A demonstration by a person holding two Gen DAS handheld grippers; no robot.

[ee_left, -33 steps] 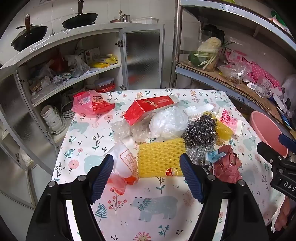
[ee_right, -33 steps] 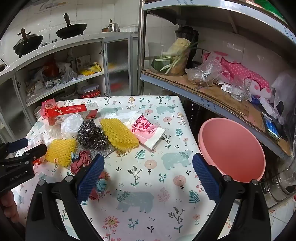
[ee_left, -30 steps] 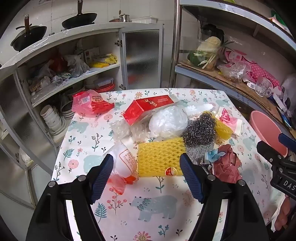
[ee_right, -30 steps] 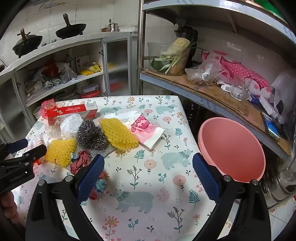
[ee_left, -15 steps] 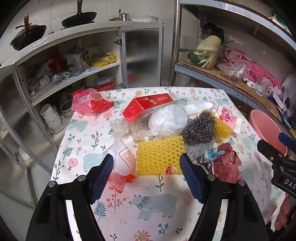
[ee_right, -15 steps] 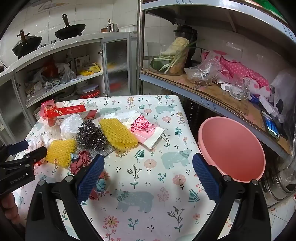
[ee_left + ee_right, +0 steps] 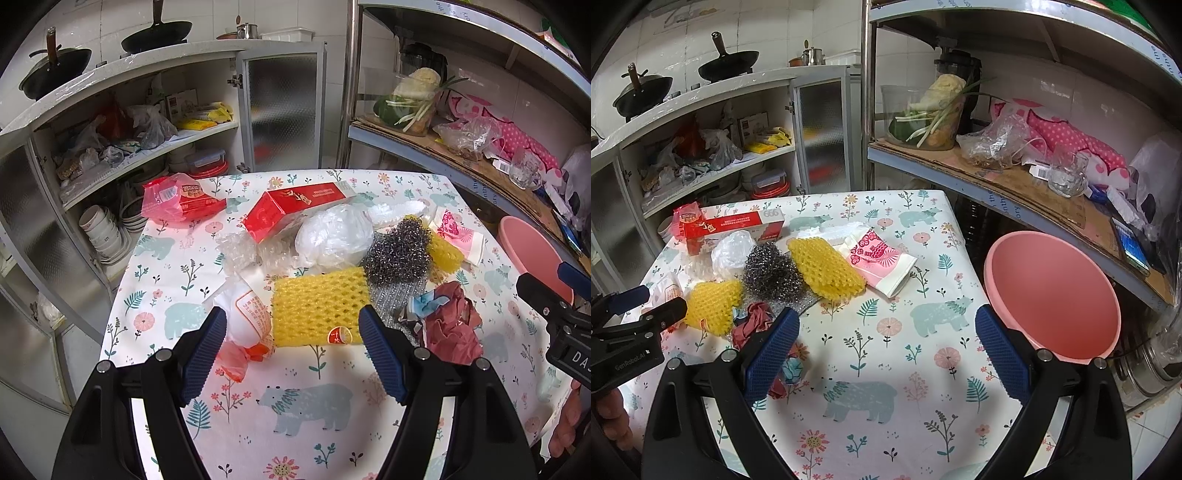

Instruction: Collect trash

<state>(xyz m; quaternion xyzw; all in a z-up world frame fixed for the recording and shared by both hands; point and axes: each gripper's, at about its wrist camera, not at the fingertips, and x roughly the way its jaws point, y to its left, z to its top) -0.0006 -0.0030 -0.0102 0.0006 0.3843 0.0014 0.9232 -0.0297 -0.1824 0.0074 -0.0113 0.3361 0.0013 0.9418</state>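
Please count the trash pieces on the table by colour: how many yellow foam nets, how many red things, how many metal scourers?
Yellow foam nets: 2, one near the left gripper, one behind the scourer
Red things: 3, carton, snack bag, crumpled paper
Metal scourers: 1
Total: 6

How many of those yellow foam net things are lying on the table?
2. One yellow foam net lies near the table's front, just ahead of the left tongs; the other yellow foam net sits behind the steel scourer. More could be buried.
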